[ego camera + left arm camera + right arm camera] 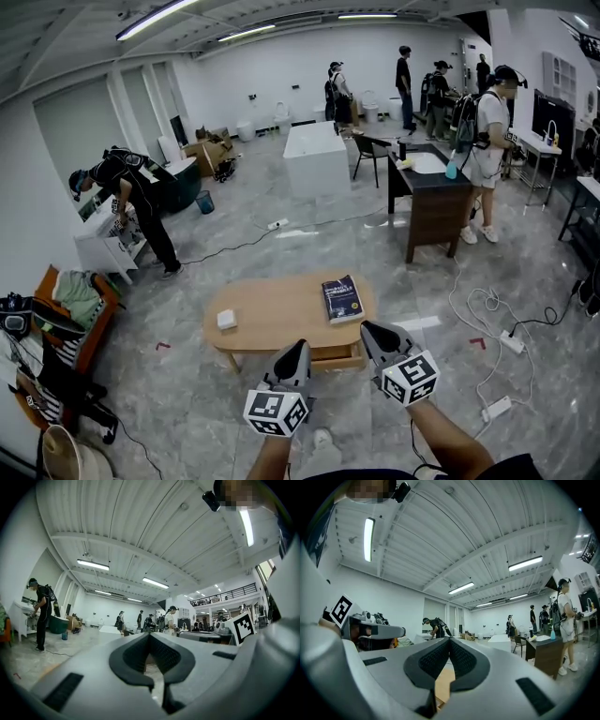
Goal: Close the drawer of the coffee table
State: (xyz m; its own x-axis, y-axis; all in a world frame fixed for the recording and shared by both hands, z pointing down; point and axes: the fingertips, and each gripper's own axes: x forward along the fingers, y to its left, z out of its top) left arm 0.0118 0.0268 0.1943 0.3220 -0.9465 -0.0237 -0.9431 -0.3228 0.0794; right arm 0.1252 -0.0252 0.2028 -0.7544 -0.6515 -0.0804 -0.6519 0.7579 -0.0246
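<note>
A low oval wooden coffee table [272, 314] stands on the marble floor just ahead of me in the head view. A blue book [342, 298] and a small white box [227, 319] lie on its top. Its drawer [333, 355] juts out a little from the near side, between my two grippers. My left gripper [298, 350] is held just in front of the table's near edge, jaws together and holding nothing. My right gripper [371, 329] hovers at the table's near right edge, also shut and holding nothing. Between the right gripper's [450, 640] jaws a strip of table wood [443, 686] shows.
Cables and power strips [497, 408] trail over the floor to the right. A dark desk [436, 202] and a white block [314, 155] stand farther back. An orange chair with clothes [75, 309] sits at the left. Several people work around the room.
</note>
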